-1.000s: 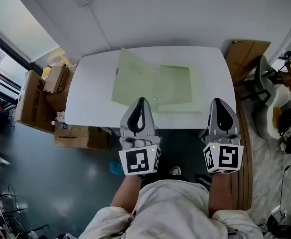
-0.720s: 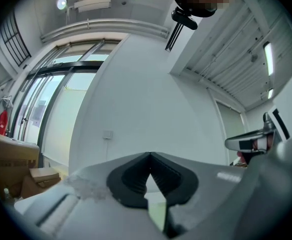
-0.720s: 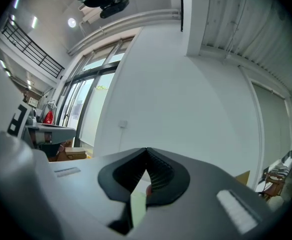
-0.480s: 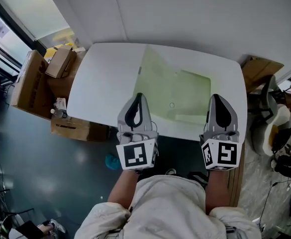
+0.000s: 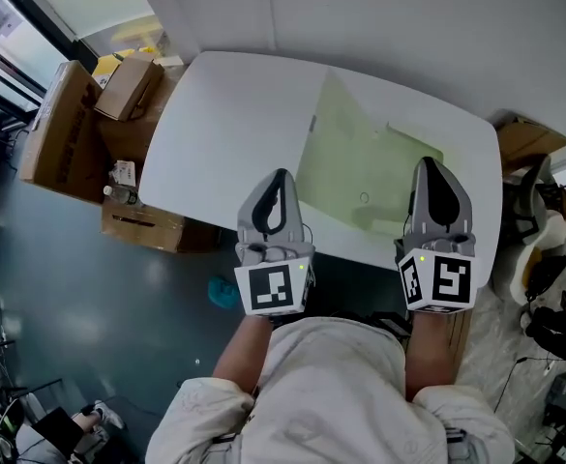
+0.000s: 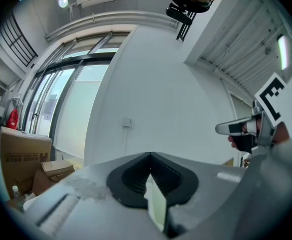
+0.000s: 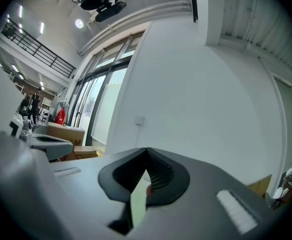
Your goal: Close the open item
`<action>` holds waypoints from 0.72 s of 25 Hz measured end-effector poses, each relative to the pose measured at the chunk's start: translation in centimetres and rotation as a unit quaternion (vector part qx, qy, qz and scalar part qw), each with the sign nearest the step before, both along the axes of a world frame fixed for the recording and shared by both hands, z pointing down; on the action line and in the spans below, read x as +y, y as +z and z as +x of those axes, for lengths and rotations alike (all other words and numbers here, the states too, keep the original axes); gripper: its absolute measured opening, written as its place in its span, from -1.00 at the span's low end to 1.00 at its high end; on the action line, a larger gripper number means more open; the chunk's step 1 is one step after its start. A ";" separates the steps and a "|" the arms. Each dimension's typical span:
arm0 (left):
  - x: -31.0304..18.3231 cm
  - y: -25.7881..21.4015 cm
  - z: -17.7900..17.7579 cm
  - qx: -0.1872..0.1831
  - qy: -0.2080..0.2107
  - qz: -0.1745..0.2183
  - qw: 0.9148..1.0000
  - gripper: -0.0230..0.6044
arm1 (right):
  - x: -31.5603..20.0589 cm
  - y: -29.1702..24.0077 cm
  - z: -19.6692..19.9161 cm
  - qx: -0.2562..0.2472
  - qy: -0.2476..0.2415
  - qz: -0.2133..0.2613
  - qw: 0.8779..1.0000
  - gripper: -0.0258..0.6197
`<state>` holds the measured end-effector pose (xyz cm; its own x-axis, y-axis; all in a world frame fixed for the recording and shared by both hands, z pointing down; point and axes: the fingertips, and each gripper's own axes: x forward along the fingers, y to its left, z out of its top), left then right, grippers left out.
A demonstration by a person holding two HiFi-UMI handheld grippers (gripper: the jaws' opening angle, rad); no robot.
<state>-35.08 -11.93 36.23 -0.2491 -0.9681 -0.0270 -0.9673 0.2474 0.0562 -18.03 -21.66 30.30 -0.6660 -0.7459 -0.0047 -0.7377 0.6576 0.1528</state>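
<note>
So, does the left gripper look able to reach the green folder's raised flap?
Probably yes: the left gripper, jaws shut, is at the near edge of the white table, and only bare tabletop lies between it and the raised flap.

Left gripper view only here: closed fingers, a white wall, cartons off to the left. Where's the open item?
Observer: The head view shows a pale green folder lying open on the white table, just right of your left gripper.
Operator: How does the right gripper sit against it?
Observer: The right gripper overlaps the folder's right edge in the head view. Its own view shows its fingers closed, nothing held.
Operator: Anything else on the table?
Observer: Only the folder, as far as I can see. The cartons stand on the floor beside the table's left end.
</note>
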 end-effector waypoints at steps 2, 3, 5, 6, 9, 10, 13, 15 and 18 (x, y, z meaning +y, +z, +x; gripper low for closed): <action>0.1 0.9 -0.3 0.008 0.007 -0.005 1.000 -0.92 | 0.0 0.1 -1.1 0.002 -0.001 0.001 1.000 -0.92; 0.2 1.5 -0.4 0.012 0.011 -0.008 1.000 -0.92 | 0.1 0.3 -1.5 0.004 -0.002 0.000 1.000 -0.92; 0.3 2.7 -0.6 0.022 0.018 -0.013 1.000 -0.92 | 0.0 0.6 -2.3 0.007 -0.002 -0.003 1.000 -0.92; 0.2 3.3 -0.8 0.025 0.020 -0.015 0.999 -0.92 | -0.1 0.8 -2.7 0.010 -0.004 -0.004 1.000 -0.92; -0.2 4.7 -1.3 0.032 0.028 -0.022 0.999 -0.86 | -0.2 1.2 -3.7 0.018 -0.008 -0.002 1.000 -0.92; -0.2 5.2 -1.3 0.037 0.030 -0.025 0.999 -0.84 | -0.3 1.3 -3.9 0.019 -0.008 -0.002 1.000 -0.92; -0.3 6.5 -1.2 0.057 0.034 -0.034 0.997 -0.74 | -0.6 1.5 -3.9 0.017 -0.007 -0.004 1.000 -0.92; -0.5 7.4 -0.8 0.068 0.042 -0.039 0.996 -0.63 | -1.0 1.8 -3.7 0.016 -0.007 -0.006 1.000 -0.92; -0.9 8.7 -0.2 0.088 0.049 -0.050 0.994 -0.52 | -1.3 2.0 -3.6 0.016 -0.008 -0.008 1.000 -0.92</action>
<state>-35.29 -12.85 44.92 -0.1466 -0.9834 0.1070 -0.9643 0.1661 0.2062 -21.61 -22.95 32.32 -0.6781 -0.7344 0.0286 -0.7212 0.6724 0.1668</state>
